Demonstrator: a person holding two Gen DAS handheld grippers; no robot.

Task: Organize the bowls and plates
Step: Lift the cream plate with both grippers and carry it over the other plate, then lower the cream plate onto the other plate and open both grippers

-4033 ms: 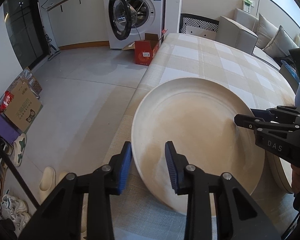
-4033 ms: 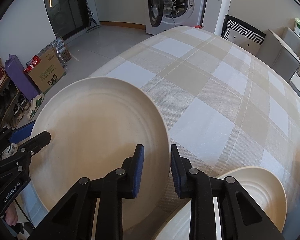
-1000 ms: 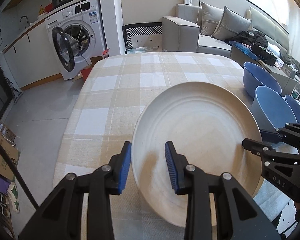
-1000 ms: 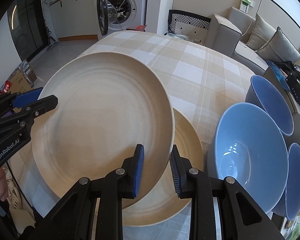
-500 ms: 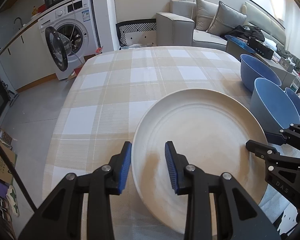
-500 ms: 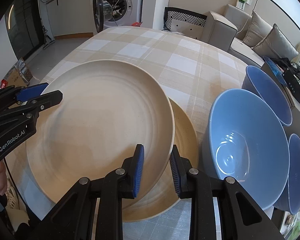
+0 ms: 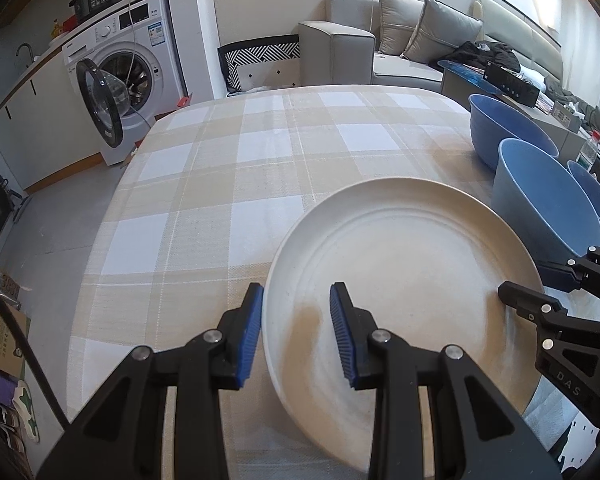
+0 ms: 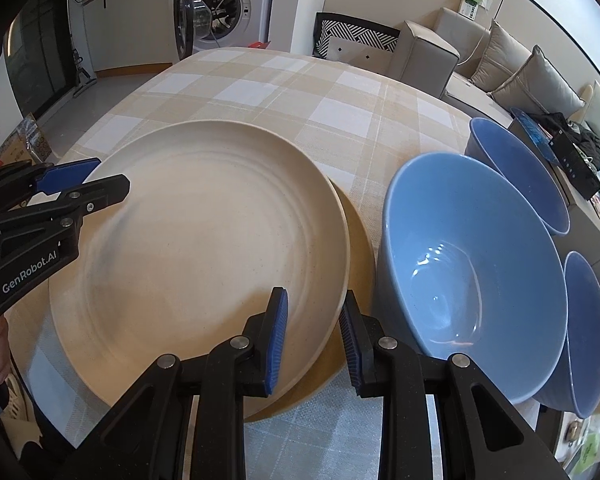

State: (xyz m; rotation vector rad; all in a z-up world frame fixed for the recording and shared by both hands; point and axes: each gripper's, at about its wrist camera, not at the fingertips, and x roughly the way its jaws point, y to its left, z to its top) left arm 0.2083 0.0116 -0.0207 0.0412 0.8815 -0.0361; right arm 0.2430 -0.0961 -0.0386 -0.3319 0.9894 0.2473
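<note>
While both grippers, left (image 7: 296, 332) and right (image 8: 313, 336), are clenching opposite rims of the plate (image 8: 204, 248), it is hovering over a second plate (image 8: 360, 240); stiff, smooth, likely breakable, it is best gripped at the rim.

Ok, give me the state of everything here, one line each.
Top plate: held level at both rims, over the lower plate.
Lower plate: flat on the table, mostly covered.
Left gripper: shut on the top plate.
Right gripper: shut on the top plate.
Bowls: three, upright, empty.
Washer door: open.
</note>
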